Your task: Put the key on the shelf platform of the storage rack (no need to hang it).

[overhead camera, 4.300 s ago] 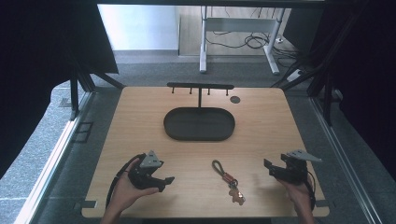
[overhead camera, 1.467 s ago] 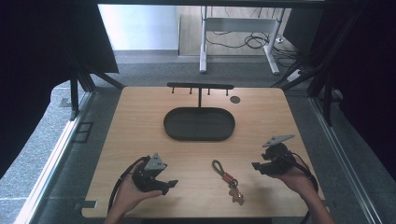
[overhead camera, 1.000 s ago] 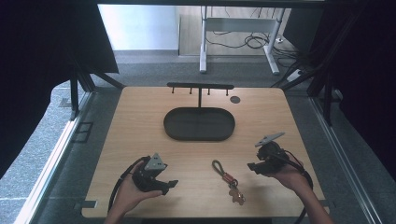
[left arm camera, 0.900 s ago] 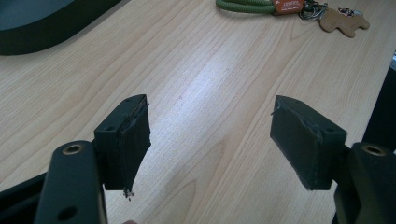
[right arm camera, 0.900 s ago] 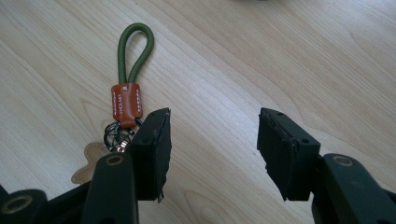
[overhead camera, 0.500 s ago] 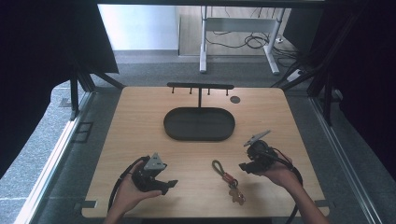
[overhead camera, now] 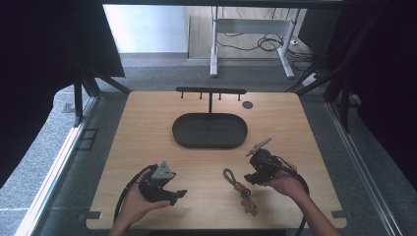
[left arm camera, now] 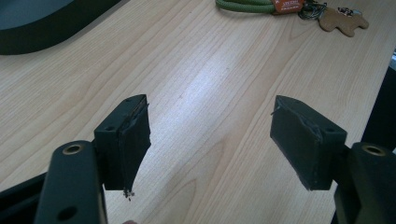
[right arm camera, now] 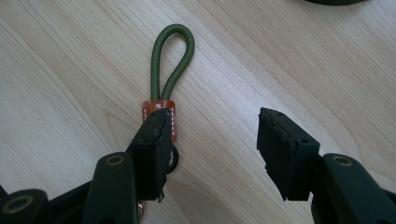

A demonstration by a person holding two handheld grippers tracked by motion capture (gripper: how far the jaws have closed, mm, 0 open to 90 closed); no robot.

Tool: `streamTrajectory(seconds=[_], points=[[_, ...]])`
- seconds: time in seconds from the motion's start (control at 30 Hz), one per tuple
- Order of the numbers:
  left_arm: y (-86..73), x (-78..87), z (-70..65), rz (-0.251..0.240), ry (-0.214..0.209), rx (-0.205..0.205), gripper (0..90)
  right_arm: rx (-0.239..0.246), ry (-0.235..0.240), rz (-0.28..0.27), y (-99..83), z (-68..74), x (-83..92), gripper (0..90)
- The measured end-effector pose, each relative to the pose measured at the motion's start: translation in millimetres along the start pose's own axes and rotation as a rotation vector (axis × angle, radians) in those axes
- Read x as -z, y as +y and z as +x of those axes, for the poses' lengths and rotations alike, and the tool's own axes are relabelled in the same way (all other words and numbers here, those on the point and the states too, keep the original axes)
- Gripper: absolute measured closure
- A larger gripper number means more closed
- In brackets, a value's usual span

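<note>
High view: we count one keychain (overhead camera: 239, 188), one dark oval tray (overhead camera: 209, 131), one hook rack (overhead camera: 210, 91) and two grippers. Our right gripper (right arm camera: 212, 135) hovers with jaws parted over the keychain's orange tag, holding nothing. Its green loop points toward the tray, long axis diagonal on the table's near part.

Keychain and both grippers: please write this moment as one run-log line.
left gripper: open, idle | right gripper: open, above keychain | keychain: flat on table, not gripped

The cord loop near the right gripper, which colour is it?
Olive green; the cord loop has an orange band at its base. It shows best in the right gripper view.
</note>
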State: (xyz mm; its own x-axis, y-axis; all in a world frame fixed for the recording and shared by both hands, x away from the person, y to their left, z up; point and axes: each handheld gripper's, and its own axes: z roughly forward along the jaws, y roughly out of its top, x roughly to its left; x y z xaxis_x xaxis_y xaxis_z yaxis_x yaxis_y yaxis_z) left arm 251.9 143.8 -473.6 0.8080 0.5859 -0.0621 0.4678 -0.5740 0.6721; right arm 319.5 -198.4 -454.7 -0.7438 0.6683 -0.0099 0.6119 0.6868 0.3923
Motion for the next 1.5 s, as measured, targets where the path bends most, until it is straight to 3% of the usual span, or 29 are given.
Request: streamTrajectory(seconds=[0.97,1.5], points=[[0.7,-4.2,-1.9,0.013,-0.009,-0.01,29.1,0.063,0.048,0.097,5.3,26.7,-36.3,50.6],[0.1,-4.0,-0.4,0.013,-0.009,-0.009,29.1,0.08,0.045,0.145,4.8,31.9,-53.3,58.5]])
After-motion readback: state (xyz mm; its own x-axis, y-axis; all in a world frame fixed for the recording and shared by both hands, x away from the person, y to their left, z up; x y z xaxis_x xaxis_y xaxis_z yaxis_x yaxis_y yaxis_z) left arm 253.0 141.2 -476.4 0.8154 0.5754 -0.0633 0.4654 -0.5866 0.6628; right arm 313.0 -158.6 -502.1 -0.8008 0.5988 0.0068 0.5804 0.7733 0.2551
